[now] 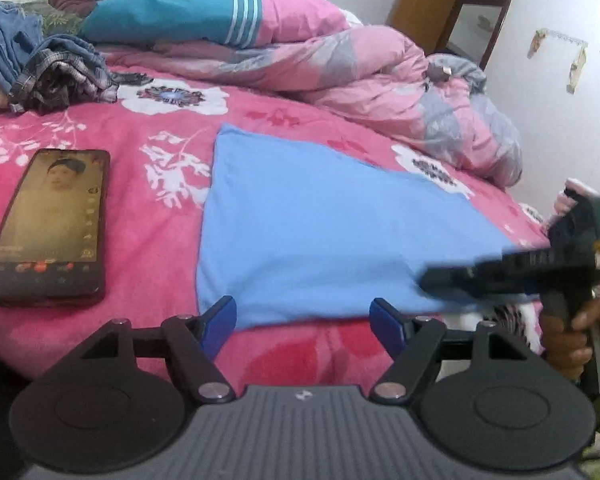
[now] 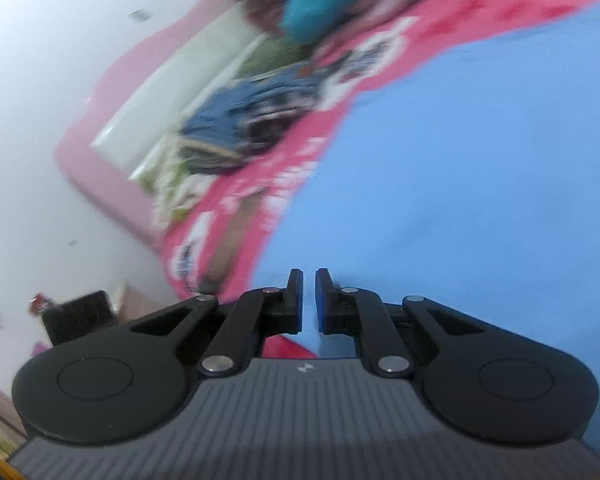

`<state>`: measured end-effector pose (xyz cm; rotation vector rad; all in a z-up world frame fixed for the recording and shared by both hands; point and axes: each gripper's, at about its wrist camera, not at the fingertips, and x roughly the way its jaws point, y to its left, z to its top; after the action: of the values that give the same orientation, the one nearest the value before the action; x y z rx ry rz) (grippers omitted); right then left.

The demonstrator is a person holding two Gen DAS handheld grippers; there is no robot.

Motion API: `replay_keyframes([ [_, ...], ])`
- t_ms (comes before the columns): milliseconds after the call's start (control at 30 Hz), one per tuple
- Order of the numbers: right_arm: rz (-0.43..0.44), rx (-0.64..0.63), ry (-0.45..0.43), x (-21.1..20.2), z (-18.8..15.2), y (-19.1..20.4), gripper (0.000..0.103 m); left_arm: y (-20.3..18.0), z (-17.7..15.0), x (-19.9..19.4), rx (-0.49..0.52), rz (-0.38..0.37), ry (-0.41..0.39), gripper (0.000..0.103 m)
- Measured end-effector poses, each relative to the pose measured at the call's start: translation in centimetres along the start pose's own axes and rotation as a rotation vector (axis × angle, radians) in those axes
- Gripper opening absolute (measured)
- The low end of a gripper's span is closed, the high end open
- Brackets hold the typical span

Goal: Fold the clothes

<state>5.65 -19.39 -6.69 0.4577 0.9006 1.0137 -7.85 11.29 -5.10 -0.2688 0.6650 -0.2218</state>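
1. Blue cloth [image 1: 320, 224] lies spread flat on the bed [image 1: 140, 216], on a pink blanket with white flowers, its near edge just in front of the left tool [image 1: 303, 322].
2. Left tool hovers at that near edge with its blue-padded fingers [image 1: 220, 320] wide apart and nothing between them; the left pad sits just over the cloth's near left corner, the right pad over the near edge.
3. Right tool [image 1: 452, 278] reaches in from the right in the left wrist view, held by a hand [image 1: 568, 332], its tip low over the cloth's near right part. It is blurred there, so whether it touches the fabric cannot be told.
4. In the right wrist view the right tool's [image 2: 309, 300] fingers stand almost together, with a narrow gap showing between the pads. The blue cloth [image 2: 460, 180] fills the scene behind them, but I cannot tell for certain that any fabric is pinched.
5. A phone [image 1: 50, 226] with a lit screen lies on the blanket to the left of the cloth, apart from it.
6. A pile of clothes [image 1: 40, 68], denim blue and plaid, sits at the far left of the bed.
7. A rumpled pink and grey quilt [image 1: 380, 76] lies along the far side, with a teal pillow [image 1: 172, 14] beyond it.
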Motion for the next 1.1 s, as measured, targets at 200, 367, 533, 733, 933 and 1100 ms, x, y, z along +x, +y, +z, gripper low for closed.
replay_keyframes([
  [200,-0.007,0.194,-0.047,-6.5,-3.5,-3.3,0.009,-0.7,0.4,-2.5,-0.012,0.047,0.014,0.076],
  [367,0.012,0.151,-0.178,-11.2,-4.1,-2.4,0.023,-3.1,2.8,-3.1,0.058,-0.063,-0.062,0.096],
  [533,-0.279,-0.037,-0.353,-12.8,-2.2,-0.5,0.029,-5.8,5.6,2.8,0.103,-0.007,-0.007,0.096],
  [733,-0.717,-0.223,-0.24,-8.4,-1.4,0.5,0.061,-7.9,5.8,8.1,0.107,0.173,0.111,0.101],
  [933,-0.791,-0.334,-0.195,-6.4,-2.7,0.9,0.085,-9.8,5.1,10.4,0.161,0.306,0.171,0.103],
  [1100,-0.766,-0.296,-0.181,-6.4,-2.5,1.0,0.102,-9.9,5.4,10.7,0.137,0.321,0.182,0.103],
])
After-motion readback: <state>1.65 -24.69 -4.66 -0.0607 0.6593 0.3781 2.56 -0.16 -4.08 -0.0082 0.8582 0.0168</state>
